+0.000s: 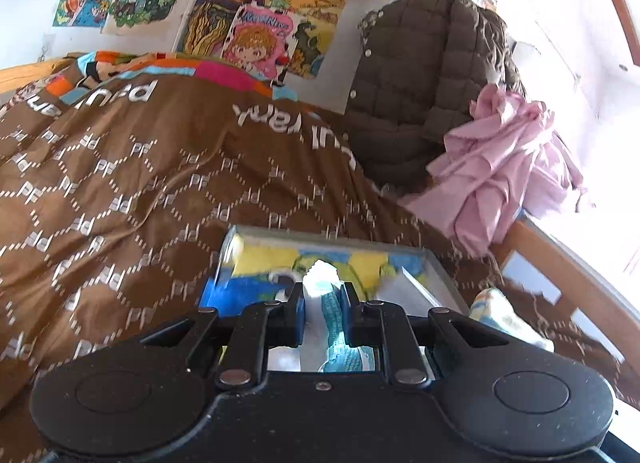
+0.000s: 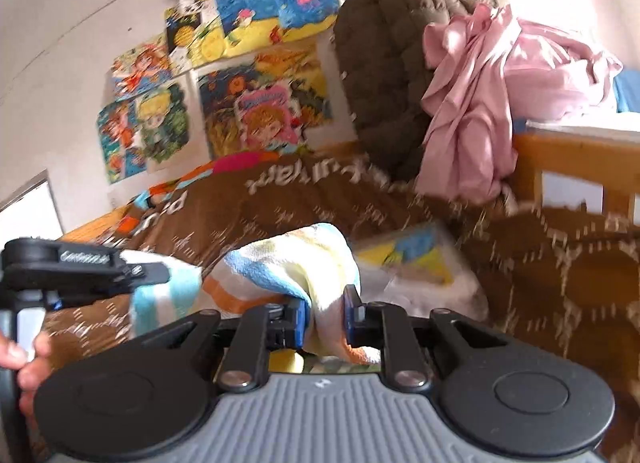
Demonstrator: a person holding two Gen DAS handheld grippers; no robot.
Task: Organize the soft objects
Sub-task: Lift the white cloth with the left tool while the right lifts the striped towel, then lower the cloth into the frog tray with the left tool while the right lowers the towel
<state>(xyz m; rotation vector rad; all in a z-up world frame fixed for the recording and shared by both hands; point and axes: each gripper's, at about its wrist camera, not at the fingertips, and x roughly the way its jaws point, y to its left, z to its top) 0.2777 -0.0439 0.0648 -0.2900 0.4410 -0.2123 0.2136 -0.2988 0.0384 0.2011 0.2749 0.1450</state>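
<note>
Right wrist view, right claw (image 2: 325,313) clamped on towel (image 2: 296,263), left claw (image 1: 322,305) pinching its other end.

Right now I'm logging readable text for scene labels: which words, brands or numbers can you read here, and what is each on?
"PF", repeated in a white diamond pattern on the brown bedspread.
Large white lettering on the same bedspread, upside down, not readable with confidence.
Title on the pink cartoon book against the wall: too blurred to read.
Small white marking on the left gripper, seen from the right wrist: too small to read.
</note>
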